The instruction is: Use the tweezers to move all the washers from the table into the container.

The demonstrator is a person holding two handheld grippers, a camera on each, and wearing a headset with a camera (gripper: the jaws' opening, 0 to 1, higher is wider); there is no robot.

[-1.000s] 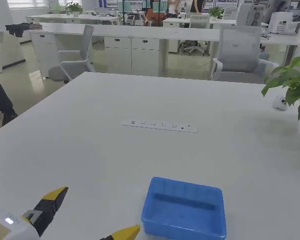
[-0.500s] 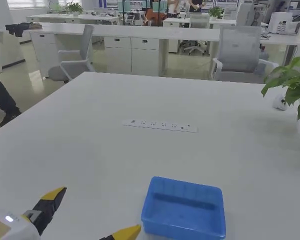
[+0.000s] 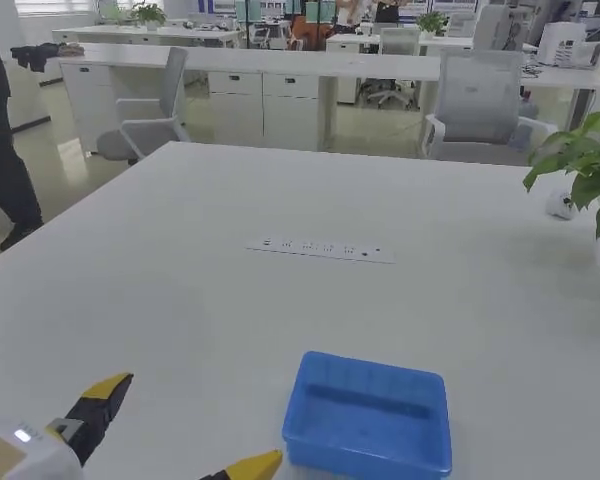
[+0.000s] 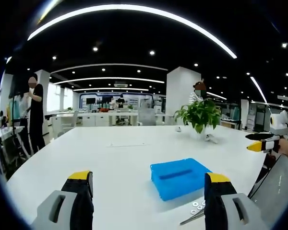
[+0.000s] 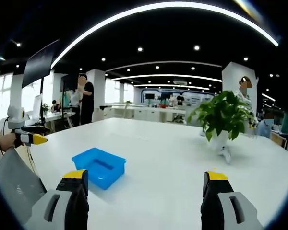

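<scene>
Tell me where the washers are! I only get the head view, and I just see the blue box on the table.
Observer: In the left gripper view the washers lie in a small cluster on the table, on the near side of the blue box.
Operator: And the tweezers?
Observer: The tweezers lie on the table right beside the washers, nearer that camera.
Operator: Am I holding anything on the right?
Observer: No. The right gripper view shows the right gripper with its tongs wide open and nothing between them.
</scene>
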